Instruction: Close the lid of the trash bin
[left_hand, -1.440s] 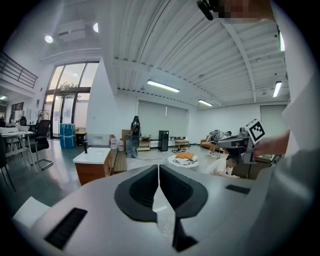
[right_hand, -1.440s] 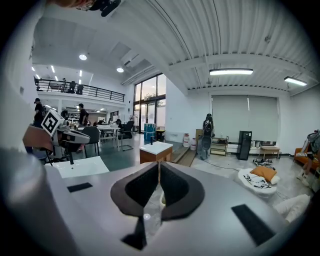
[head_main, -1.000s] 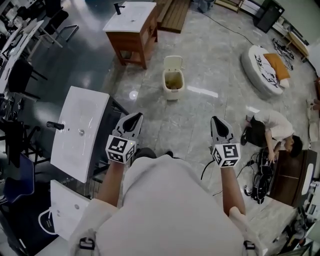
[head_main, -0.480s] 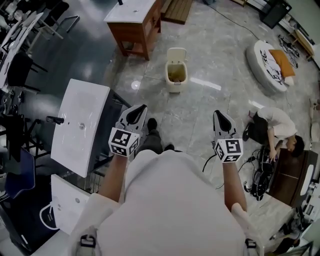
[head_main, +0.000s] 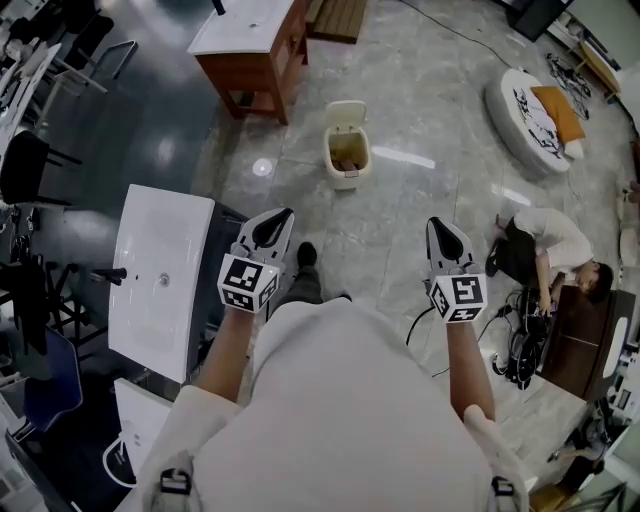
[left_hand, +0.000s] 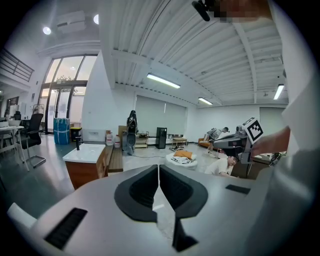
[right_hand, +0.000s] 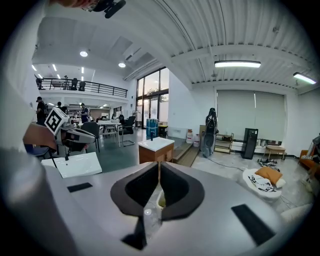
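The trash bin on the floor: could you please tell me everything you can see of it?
The trash bin is a small cream bin, plastic by its look, with rounded corners, standing upright on the pale glossy floor. Its lid is open, hinged at the far edge and standing up. Something brownish lies inside; what it is cannot be told. It stands apart from the wooden cabinet. Only the floor touches it; the left hand-held gripper and right hand-held gripper are well short of it.
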